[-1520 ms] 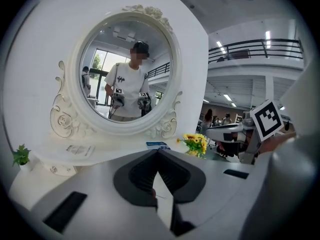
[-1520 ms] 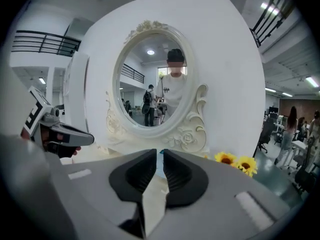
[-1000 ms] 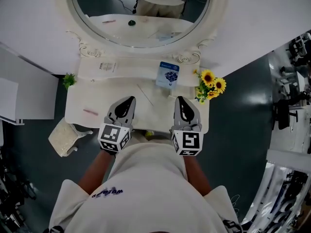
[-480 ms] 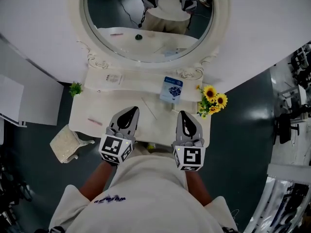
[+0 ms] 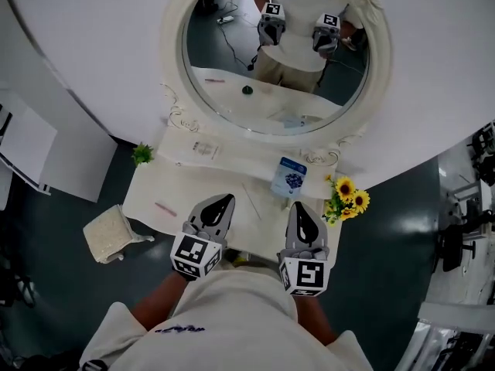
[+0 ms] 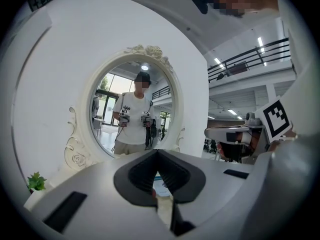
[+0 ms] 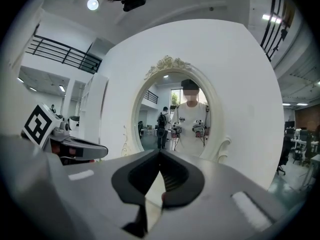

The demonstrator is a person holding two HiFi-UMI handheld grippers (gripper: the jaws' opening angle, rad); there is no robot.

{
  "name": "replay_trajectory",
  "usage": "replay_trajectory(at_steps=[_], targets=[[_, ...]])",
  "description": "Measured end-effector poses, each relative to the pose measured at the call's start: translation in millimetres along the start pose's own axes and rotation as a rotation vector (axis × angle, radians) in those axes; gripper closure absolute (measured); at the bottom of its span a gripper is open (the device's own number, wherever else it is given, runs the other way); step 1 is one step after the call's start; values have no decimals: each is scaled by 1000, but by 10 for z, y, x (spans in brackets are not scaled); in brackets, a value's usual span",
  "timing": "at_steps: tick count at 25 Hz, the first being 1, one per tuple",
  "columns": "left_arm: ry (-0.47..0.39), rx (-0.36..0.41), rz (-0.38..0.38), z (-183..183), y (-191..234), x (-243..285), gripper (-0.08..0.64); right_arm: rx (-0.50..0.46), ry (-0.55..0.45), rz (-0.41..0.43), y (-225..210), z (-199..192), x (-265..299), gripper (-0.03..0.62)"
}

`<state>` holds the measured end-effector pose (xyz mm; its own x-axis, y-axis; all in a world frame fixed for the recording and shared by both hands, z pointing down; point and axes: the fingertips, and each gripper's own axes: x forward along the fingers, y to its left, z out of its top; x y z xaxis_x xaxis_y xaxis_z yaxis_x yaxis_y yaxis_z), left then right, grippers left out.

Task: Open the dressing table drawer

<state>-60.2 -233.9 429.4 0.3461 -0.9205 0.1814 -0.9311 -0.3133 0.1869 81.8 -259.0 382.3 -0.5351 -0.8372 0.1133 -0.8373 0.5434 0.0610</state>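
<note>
Left gripper (image 5: 219,207) and right gripper (image 5: 302,221) point forward side by side, jaws closed, both empty.

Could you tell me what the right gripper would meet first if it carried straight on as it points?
Probably the blue card propped against the mirror frame, straight ahead of the right gripper. If it passes above the card, it would meet the frame itself. Height is unclear.

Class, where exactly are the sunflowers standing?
In the head view, the sunflowers stand at the right edge of the dressing table, just right of the blue card.
</note>
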Motion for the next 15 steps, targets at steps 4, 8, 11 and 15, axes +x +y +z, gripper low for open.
replay_trajectory(at_steps=[4, 8, 11, 15], targets=[[-12, 1, 5, 119, 121, -16, 551, -1, 12, 21, 119, 88, 87, 581], [-11, -15, 8, 149, 205, -66, 551, -2, 22, 32, 225, 155, 178, 581], [-10, -13, 12, 187, 310, -116, 551, 3, 14, 35, 326, 216, 267, 581], [-9, -5, 26, 243, 477, -176, 551, 8, 5, 45, 454, 277, 367, 581]])
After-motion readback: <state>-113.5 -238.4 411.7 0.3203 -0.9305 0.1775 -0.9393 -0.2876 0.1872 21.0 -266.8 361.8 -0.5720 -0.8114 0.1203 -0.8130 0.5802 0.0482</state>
